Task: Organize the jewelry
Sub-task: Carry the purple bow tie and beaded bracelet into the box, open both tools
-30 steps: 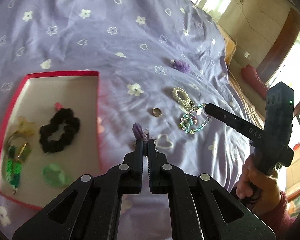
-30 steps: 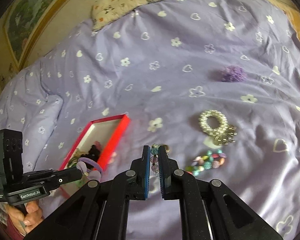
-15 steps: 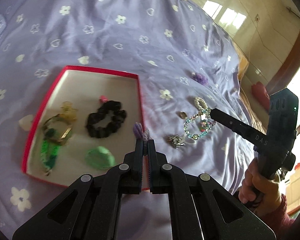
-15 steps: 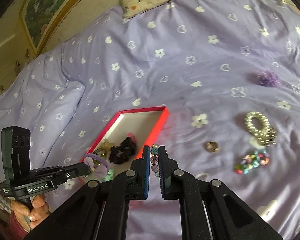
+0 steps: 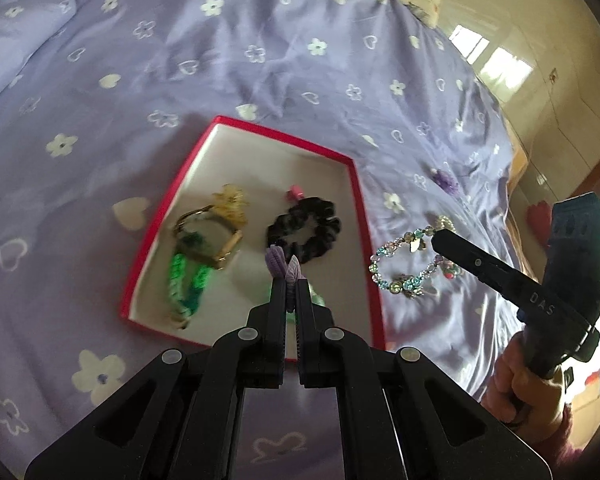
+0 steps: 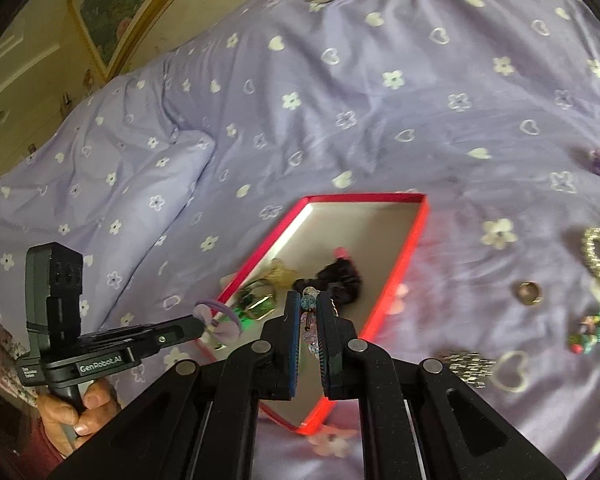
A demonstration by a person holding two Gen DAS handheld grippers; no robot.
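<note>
- Lavender bedspread (image 5: 260,60) with white hearts and flowers fills both views.
- Red box (image 5: 360,208) lies mid-frame, holding a black scrunchie (image 5: 304,232) and green pieces.
- Left claw (image 5: 290,284) is clamped on a purple hair tie (image 5: 284,266), over the box.
- Right claw (image 6: 309,308) pinches a beaded bracelet (image 5: 400,256), at the box's right edge.

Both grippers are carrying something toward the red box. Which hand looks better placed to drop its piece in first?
Left, probably. The left gripper, shut on the purple hair tie, sits over the red box. The right gripper, holding the beaded bracelet, appears beside the rim.
</note>
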